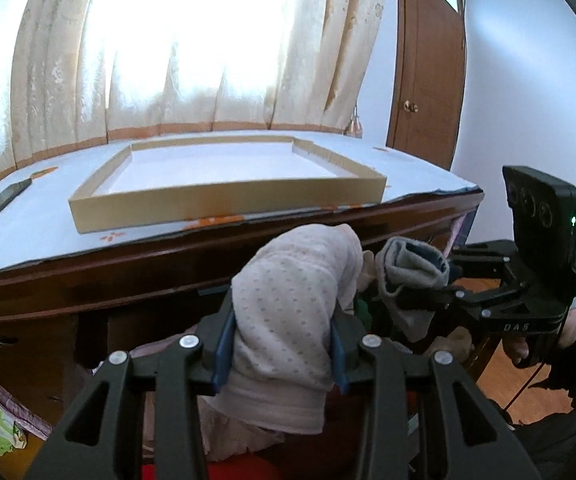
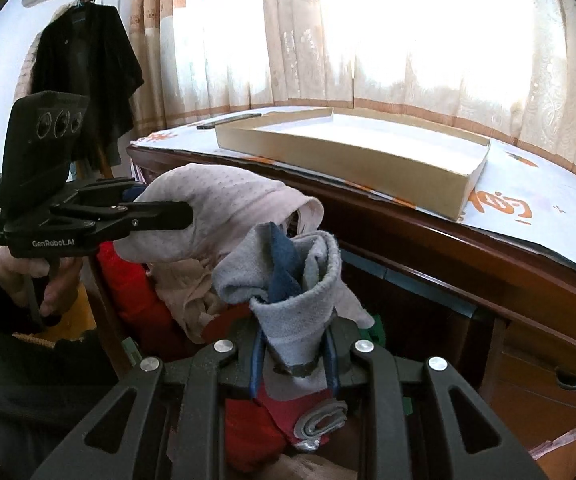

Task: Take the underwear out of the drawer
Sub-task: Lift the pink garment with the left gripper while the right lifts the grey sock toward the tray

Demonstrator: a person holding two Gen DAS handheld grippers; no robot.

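1. Pale pink dotted underwear, pinched between the blue pads of the left gripper, held up in front of the dresser's wooden edge.
2. Grey underwear with a blue inner layer, clamped in the right gripper, raised just beside the pink piece, the two garments nearly touching.
3. Below both, an open drawer packed with clothes: red fabric, beige cloth, a folded grey piece, something green.
4. On the dresser top, a shallow cardboard tray, white inside, nothing seen in it; a dark phone lying flat, well apart to its left.
5. Behind, bright curtains; a brown door to the right; a black coat hanging to the left.
6. Dresser lip overhanging close above the garments; open air between that edge and the tray's near wall.
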